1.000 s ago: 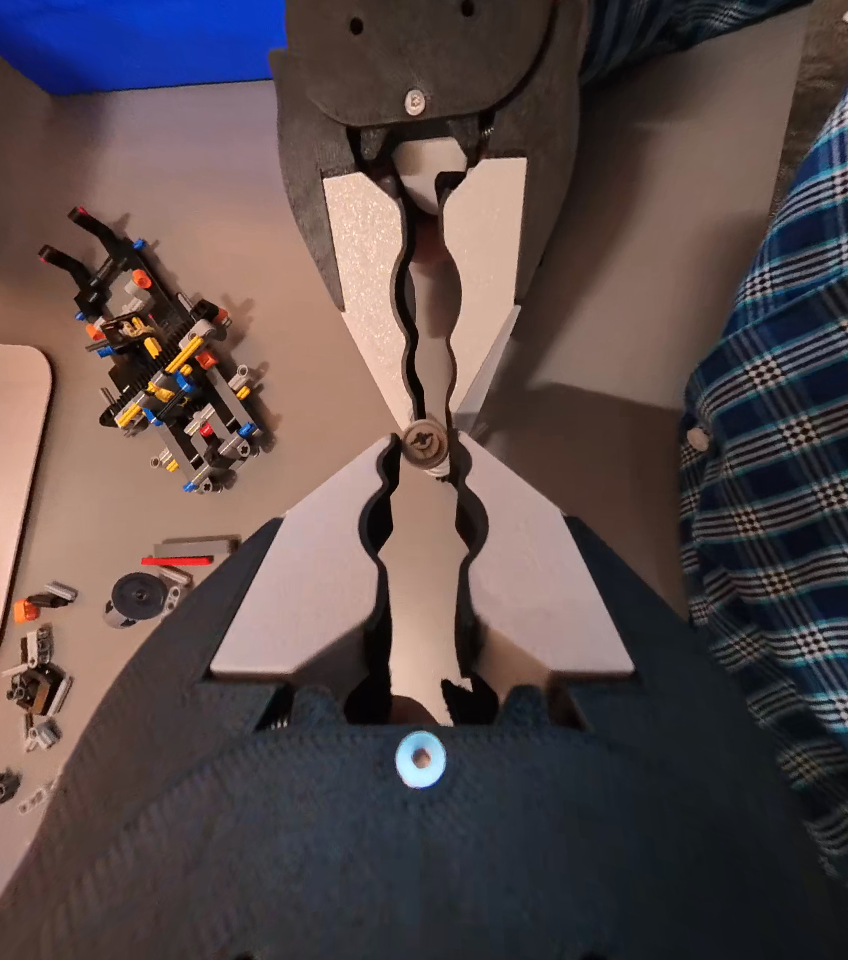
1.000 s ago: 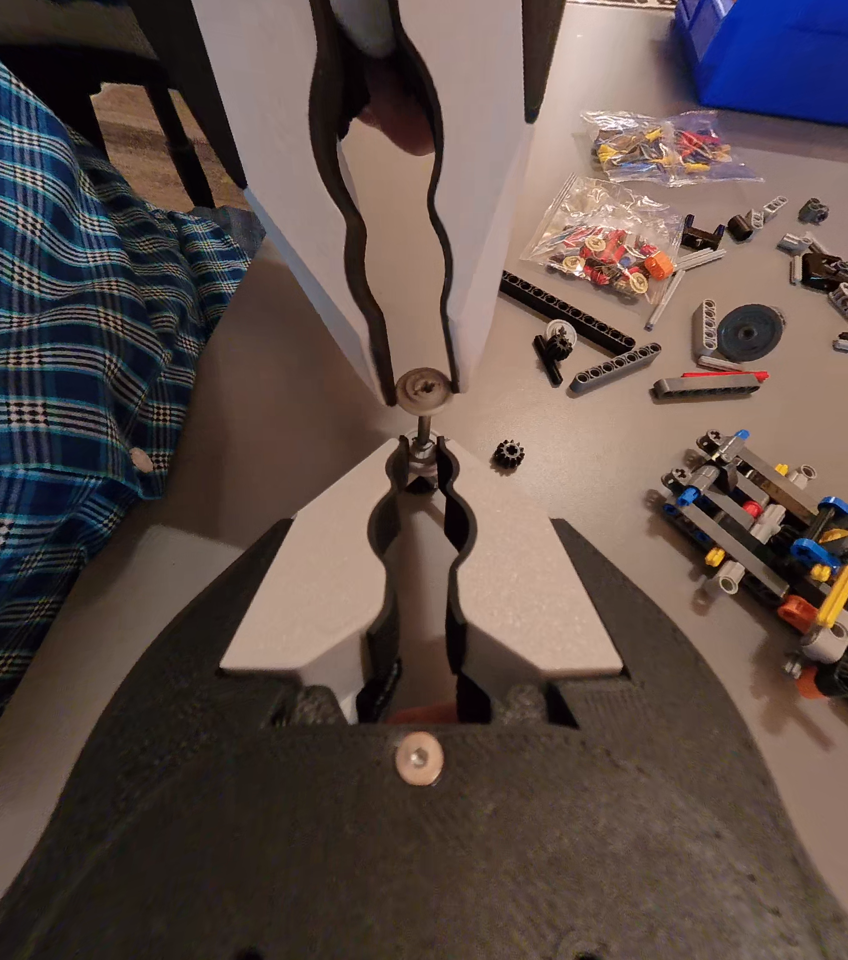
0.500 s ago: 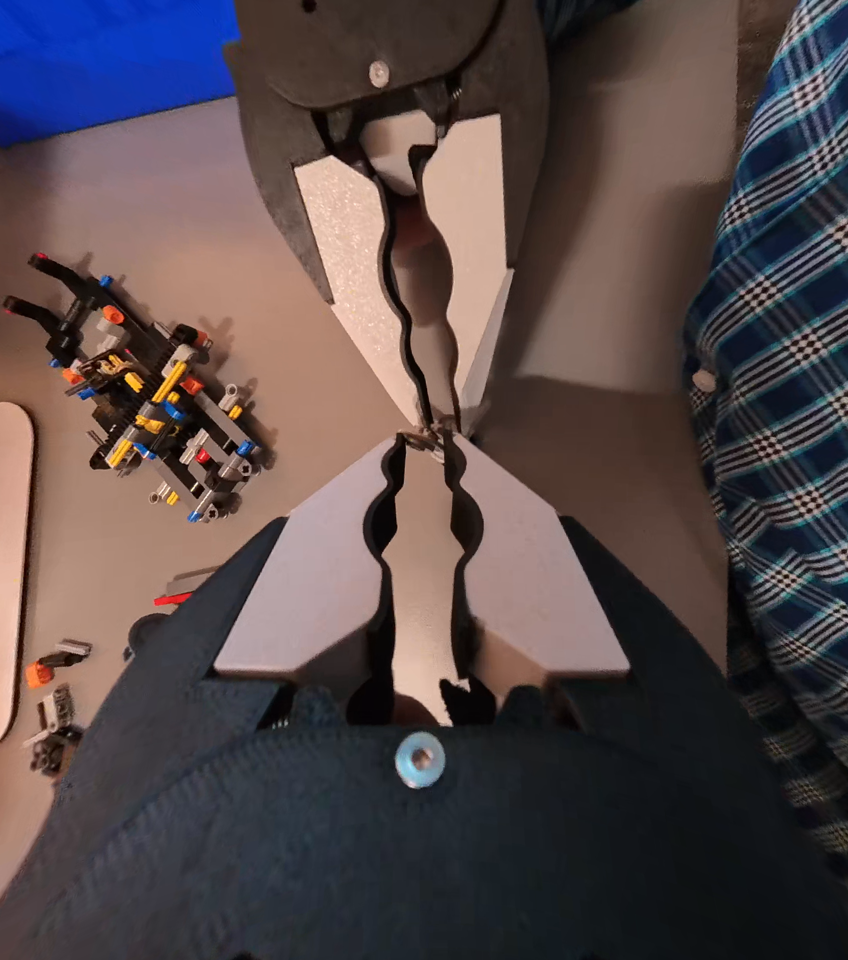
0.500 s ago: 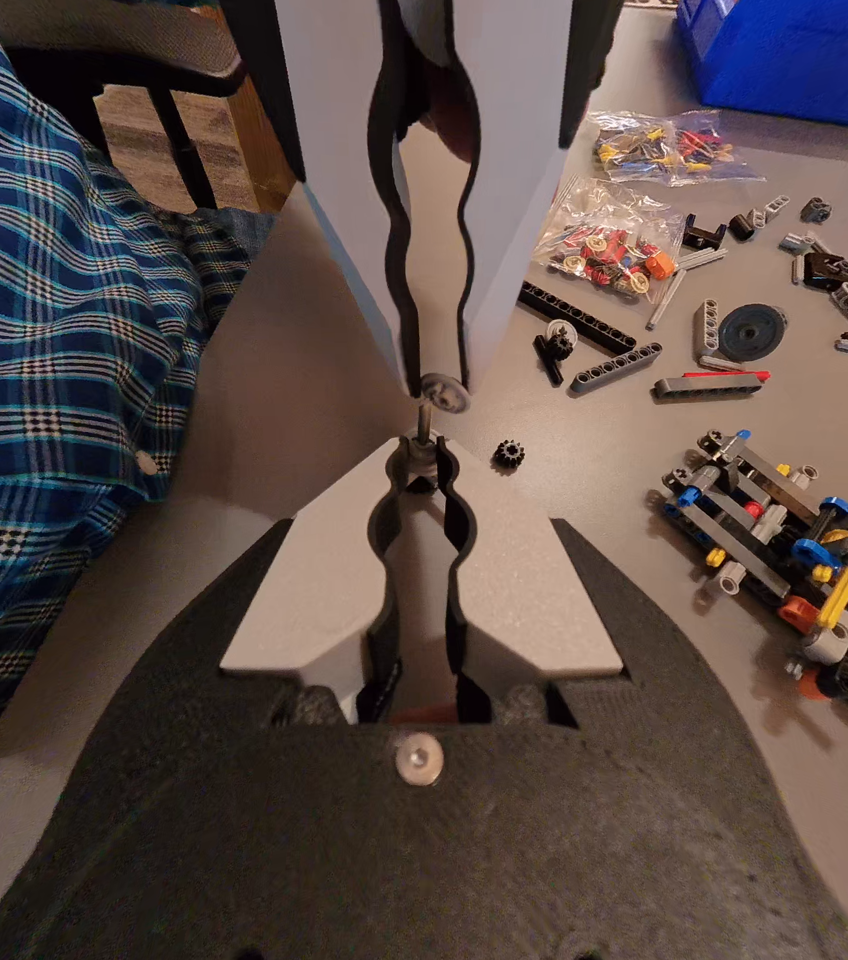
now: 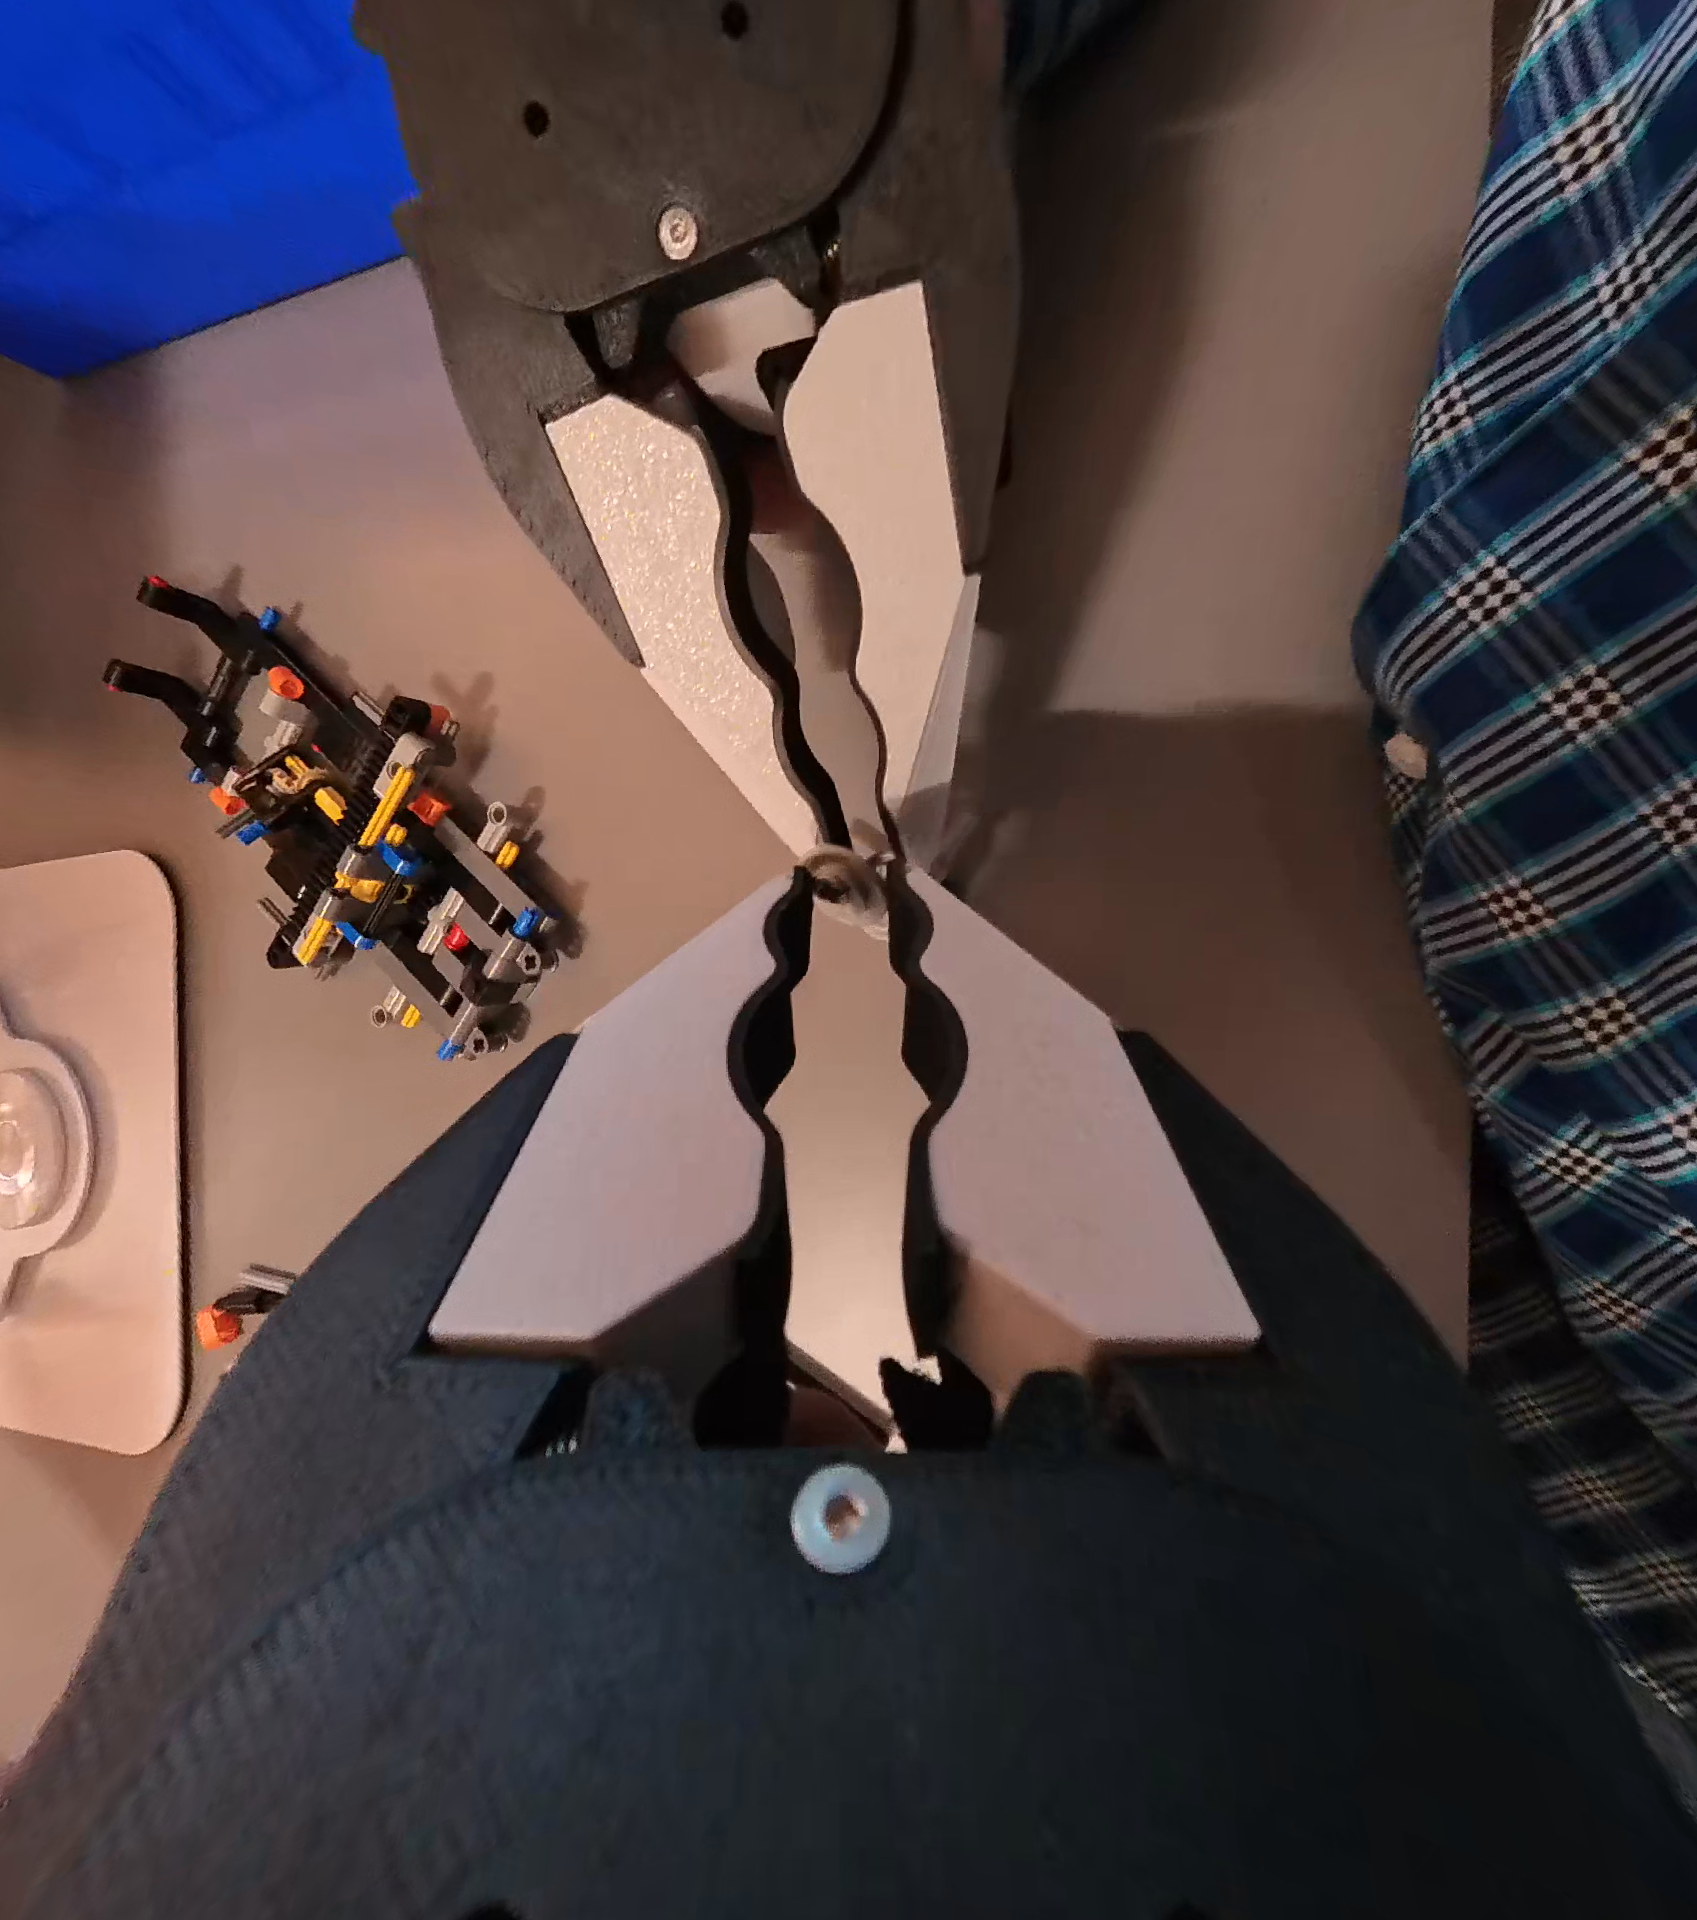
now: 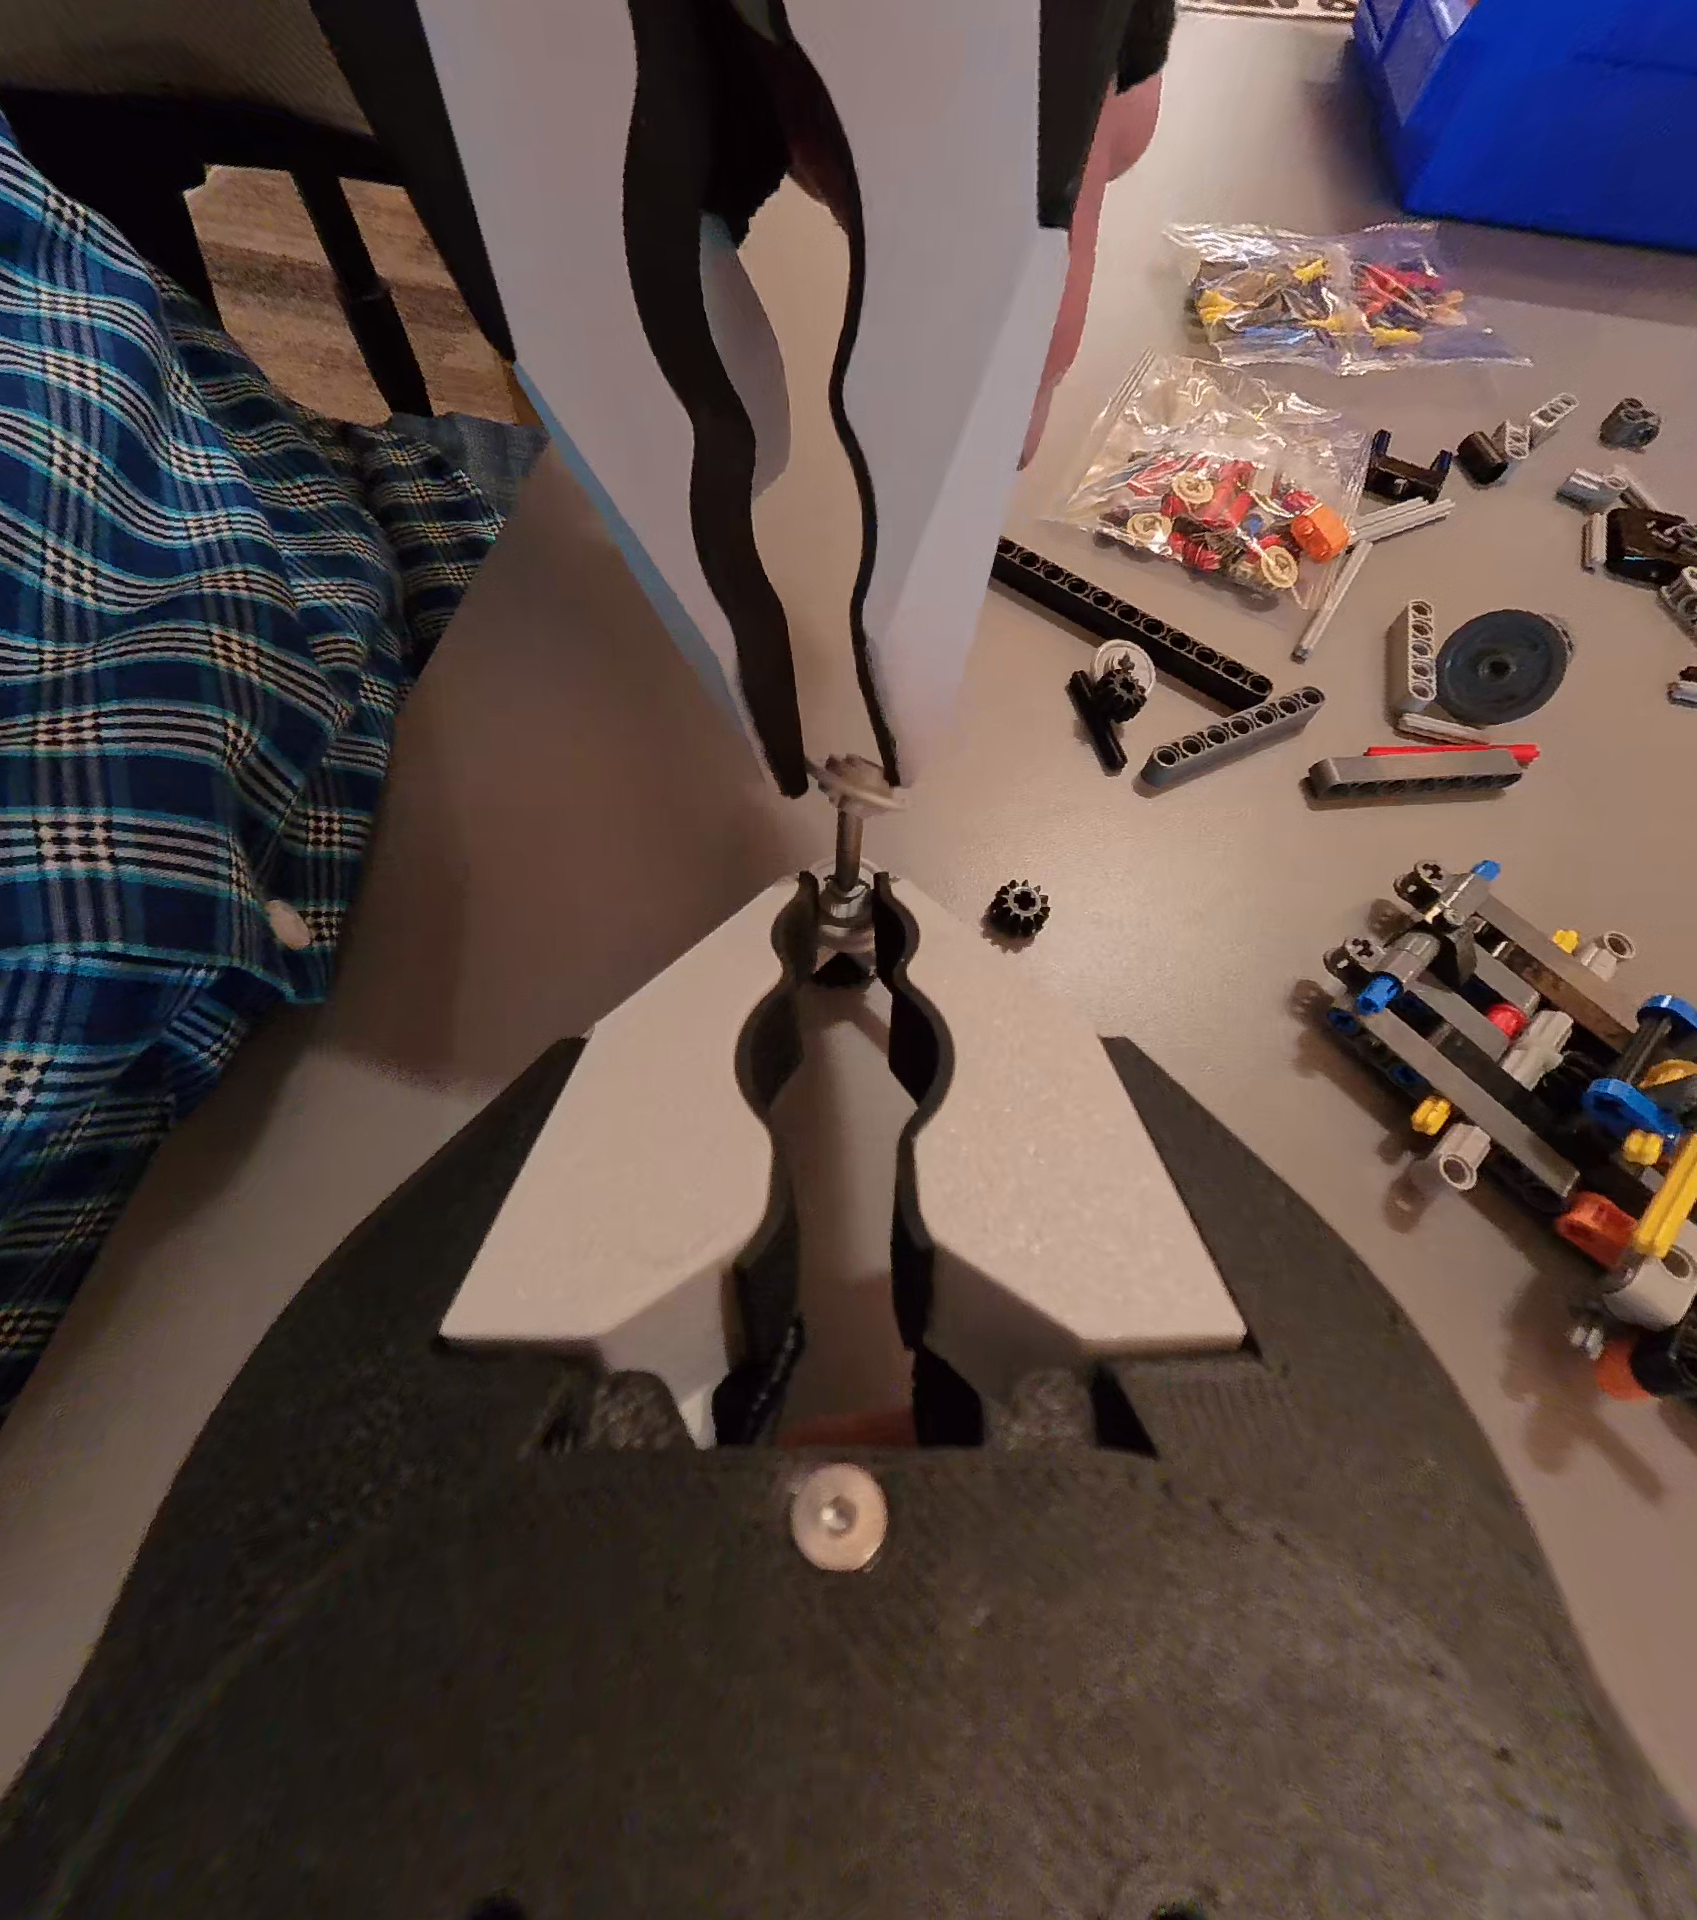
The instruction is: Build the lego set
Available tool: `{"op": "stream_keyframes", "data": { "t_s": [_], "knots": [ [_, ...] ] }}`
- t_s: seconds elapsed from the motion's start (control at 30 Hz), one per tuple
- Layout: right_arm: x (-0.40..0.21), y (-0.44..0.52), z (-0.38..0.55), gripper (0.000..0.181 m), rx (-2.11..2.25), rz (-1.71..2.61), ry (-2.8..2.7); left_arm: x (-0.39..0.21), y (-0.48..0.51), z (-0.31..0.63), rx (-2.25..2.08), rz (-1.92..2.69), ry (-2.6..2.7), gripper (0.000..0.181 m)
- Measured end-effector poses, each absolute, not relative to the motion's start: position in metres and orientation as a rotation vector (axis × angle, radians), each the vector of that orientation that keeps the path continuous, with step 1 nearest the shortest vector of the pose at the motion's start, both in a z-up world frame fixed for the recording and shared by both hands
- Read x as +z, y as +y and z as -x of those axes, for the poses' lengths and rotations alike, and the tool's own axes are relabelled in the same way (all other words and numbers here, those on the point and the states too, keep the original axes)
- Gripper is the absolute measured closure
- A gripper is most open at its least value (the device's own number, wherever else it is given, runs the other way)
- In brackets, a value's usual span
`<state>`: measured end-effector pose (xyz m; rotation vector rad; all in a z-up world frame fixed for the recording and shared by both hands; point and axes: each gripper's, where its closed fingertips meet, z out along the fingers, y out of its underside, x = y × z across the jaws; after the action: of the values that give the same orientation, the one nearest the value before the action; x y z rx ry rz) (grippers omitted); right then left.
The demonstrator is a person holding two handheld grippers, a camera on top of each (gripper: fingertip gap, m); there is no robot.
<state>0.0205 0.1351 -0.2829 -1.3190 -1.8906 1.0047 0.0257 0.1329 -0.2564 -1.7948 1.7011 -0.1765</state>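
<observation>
While both claws are tip to tip above the grey table point(image 6: 1187, 1039), the left gripper point(image 6: 842, 781) is clenched on a small flat grey plastic disc point(image 6: 859, 787), and the right gripper point(image 6: 839, 914) is clamped on the bushed end of a thin dark metal-looking axle point(image 6: 846, 840) whose free end meets that disc. So the task's piece is up in the air between the 2 tools, not on the table. Looks to me like the disc is being seated on the axle. Risk: the disc sits tilted, so pushing off-axis could jam it or pop it out of the tips, and it would bounce off toward the plaid shirt point(image 6: 96, 623). A tiny black gear point(image 6: 1016, 912) lies just beside the right tips, and the half-built black, grey and yellow chassis point(image 5: 356, 831) sits well apart, so neither is in the way.
</observation>
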Motion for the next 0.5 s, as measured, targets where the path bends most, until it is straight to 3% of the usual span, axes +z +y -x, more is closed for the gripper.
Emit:
{"op": "stream_keyframes", "data": {
  "t_s": [0.5],
  "knots": [
    [-0.2832,0.1353,-0.0197,0.174,1.004,1.319,-1.89,-0.257,0.1329,-0.0313,-0.102,1.759,1.736,0.171]
  ]
}}
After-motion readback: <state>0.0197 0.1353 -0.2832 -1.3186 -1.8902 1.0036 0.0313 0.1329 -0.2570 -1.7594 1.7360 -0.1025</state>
